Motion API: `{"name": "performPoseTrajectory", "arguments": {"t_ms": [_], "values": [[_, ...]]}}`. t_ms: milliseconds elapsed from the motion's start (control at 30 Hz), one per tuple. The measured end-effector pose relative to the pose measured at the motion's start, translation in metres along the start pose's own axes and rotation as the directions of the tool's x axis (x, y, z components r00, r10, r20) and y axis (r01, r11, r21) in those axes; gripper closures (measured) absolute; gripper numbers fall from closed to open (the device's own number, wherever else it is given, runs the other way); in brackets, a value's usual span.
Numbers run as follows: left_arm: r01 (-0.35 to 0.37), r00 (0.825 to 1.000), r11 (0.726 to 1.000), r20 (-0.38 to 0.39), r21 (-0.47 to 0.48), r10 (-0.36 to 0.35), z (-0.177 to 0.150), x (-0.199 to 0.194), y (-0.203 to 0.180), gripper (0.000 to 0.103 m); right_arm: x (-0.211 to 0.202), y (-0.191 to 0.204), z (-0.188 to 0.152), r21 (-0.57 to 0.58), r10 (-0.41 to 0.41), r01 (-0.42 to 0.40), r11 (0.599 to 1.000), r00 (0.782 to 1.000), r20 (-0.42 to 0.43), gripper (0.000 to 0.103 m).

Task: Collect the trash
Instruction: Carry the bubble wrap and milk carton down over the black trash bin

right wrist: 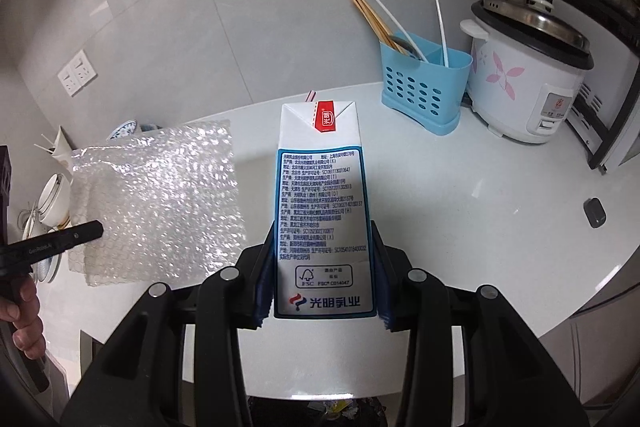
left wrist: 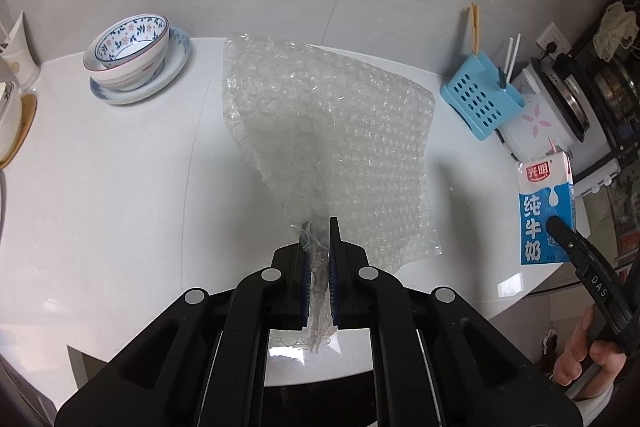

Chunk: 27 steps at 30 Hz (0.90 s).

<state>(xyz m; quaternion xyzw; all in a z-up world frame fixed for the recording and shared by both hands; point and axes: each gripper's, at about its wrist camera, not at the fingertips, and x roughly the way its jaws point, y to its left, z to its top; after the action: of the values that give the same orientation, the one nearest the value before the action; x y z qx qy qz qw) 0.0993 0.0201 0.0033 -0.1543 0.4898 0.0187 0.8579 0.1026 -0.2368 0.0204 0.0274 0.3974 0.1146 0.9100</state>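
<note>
While both grippers hang above the white countertop [left wrist: 100, 187], left gripper [left wrist: 319, 227] pinching one clear bubble-wrap sheet [left wrist: 340, 131], right gripper [right wrist: 324, 247] clamping one blue-white milk carton [right wrist: 322, 195], nearby one blue perforated utensil holder [right wrist: 424, 95], one white rice cooker [right wrist: 528, 83], two stacked floral bowls [left wrist: 128, 47].

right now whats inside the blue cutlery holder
The blue cutlery holder holds wooden chopsticks, a spoon and white sticks. Its walls hide their lower ends.

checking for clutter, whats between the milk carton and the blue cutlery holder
Nothing: in the right wrist view only bare white counter lies between the milk carton and the blue cutlery holder.
</note>
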Motion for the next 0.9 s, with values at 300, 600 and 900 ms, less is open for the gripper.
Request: {"name": "performPoseTrajectory", "arguments": {"t_ms": [300, 600, 900], "values": [[0.035, 0.999, 0.999, 0.001, 0.025, -0.035, -0.045, -0.026, -0.016, 0.097, -0.039, 0.002, -0.032, -0.015, 0.026, -0.025, 1.0, 0.999, 0.024, 0.065], [0.02, 1.0, 0.999, -0.014, 0.051, -0.019, -0.106, -0.033, -0.03, 0.097, -0.064, -0.009, -0.077, 0.003, 0.057, -0.057, 0.998, 0.998, 0.017, 0.065], [0.043, 0.997, 0.998, -0.072, 0.043, -0.039, -0.159, -0.029, -0.038, 0.097, -0.085, -0.023, -0.111, 0.002, 0.078, -0.078, 0.997, 0.997, 0.024, 0.065]]}}
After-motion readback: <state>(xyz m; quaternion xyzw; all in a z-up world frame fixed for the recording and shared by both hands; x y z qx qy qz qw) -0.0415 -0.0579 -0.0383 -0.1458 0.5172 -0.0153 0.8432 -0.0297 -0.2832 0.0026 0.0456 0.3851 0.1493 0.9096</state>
